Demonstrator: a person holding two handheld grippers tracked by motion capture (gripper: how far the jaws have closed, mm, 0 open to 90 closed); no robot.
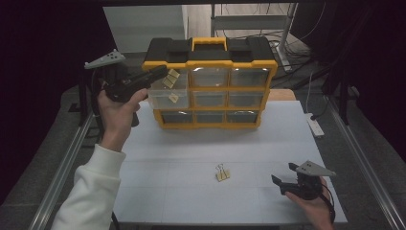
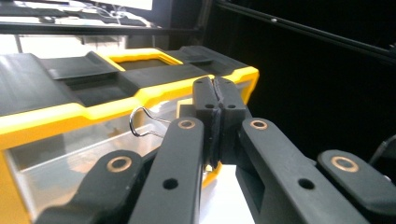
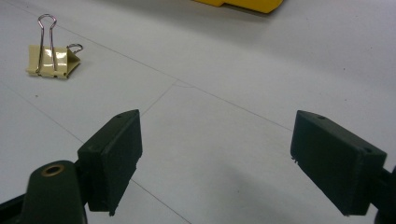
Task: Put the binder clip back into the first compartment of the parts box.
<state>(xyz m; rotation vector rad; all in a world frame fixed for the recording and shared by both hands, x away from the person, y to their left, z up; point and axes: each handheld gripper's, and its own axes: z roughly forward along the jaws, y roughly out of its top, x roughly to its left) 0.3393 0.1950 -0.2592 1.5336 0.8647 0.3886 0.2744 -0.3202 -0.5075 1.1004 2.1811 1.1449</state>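
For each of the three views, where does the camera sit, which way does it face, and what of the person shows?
High view: above the person's side, looking forward and down on the white table and the yellow organizer; both forearms, left tool, right tool.
Left gripper view: rides the left tool, facing the organizer's top left drawer; shut jaws pinch a binder clip's wire handle.
Right gripper view: rides the right tool, looking low across the table; open jaws.
Shared: the high view and right gripper view both show the yellow binder clip.
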